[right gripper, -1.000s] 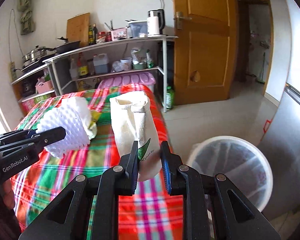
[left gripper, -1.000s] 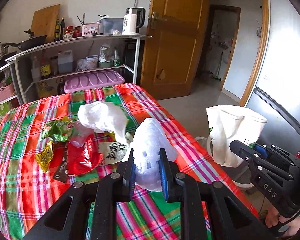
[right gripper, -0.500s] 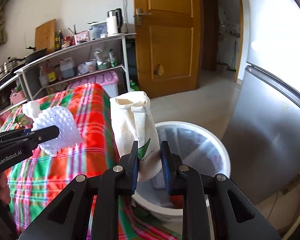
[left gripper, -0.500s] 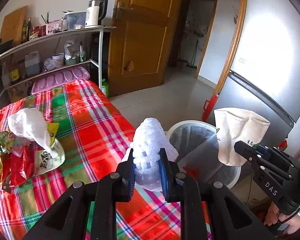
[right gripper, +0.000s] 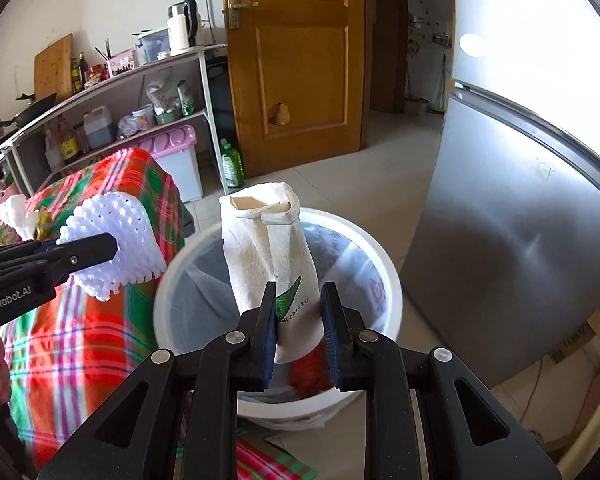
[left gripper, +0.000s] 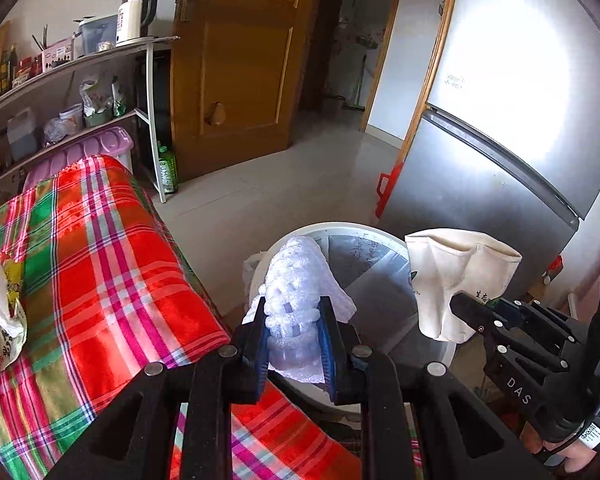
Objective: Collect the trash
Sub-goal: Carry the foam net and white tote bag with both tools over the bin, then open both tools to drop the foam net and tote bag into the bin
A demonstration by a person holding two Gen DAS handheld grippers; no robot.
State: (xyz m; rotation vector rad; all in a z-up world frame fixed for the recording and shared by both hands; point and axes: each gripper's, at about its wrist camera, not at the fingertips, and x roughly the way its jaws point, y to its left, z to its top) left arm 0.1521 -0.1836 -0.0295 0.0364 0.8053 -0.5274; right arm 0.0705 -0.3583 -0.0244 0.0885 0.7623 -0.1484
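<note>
White foam net (left gripper: pixel 296 300) is clamped in the left gripper (left gripper: pixel 294 344), tilted downward beside the table (left gripper: pixel 112 264) edge near the bin (right gripper: pixel 384 280) rim. Right gripper (right gripper: pixel 300 328), likewise tilted down, pinches a cloth bag (right gripper: pixel 268 256) directly over the bin opening.

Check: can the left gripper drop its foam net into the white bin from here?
Probably not yet. The left gripper holds the foam net above the tablecloth, beside the white bin; nothing blocks the bin's mouth.
</note>
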